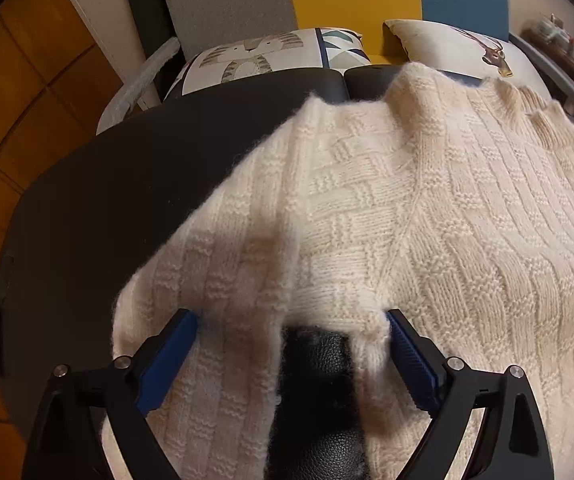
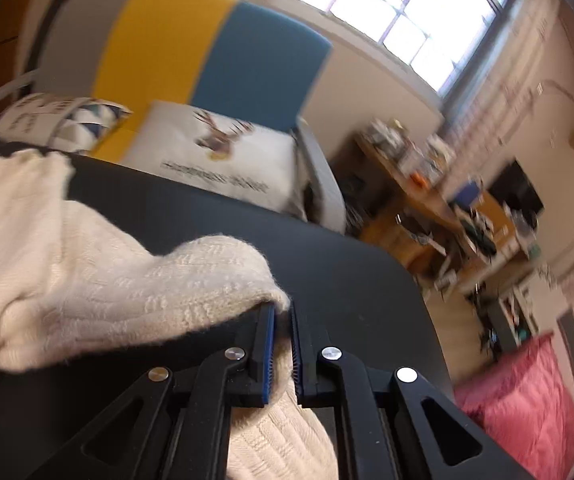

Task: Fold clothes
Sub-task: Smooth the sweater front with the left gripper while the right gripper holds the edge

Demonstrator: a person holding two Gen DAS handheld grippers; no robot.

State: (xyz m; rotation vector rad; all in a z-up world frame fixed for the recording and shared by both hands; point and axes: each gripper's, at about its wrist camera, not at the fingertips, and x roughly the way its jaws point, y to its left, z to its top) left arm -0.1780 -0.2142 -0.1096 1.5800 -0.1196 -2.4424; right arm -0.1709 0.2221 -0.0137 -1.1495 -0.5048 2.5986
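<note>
From the left wrist, nearest the lens is the left gripper (image 1: 291, 320), its blue-padded fingers (image 1: 169, 360) standing wide apart and pointing steeply down. Between them lies the cream knitted sweater (image 1: 387, 208), with a gap in the knit where the black, leather-like bench (image 1: 95, 200) shows through. Both finger tips look to be right at the wool, but the pads do not press on it, so I judge this hand is not gripping anything. The sweater spreads away from the camera across the bench, its ribbed neck edge at the far side, towards the patterned cushions (image 1: 255, 60) on the sofa beyond.

From the right wrist, nearest is the right gripper (image 2: 283, 320), its fingers drawn together and clamped on a fold of the sweater (image 2: 99, 280). The pinched wool bulges up to the left of the fingers in a soft hump, and more knit hangs below them. The background is blurred. Bare bench (image 2: 327, 240) lies ahead.

The step in hand seems to be folding one side or sleeve over the body. Next, I judge, the right hand must carry its pinched edge across and lay it flat on the body, while the left either steadies the cloth or takes a fresh hold on the edge beneath it.
</note>
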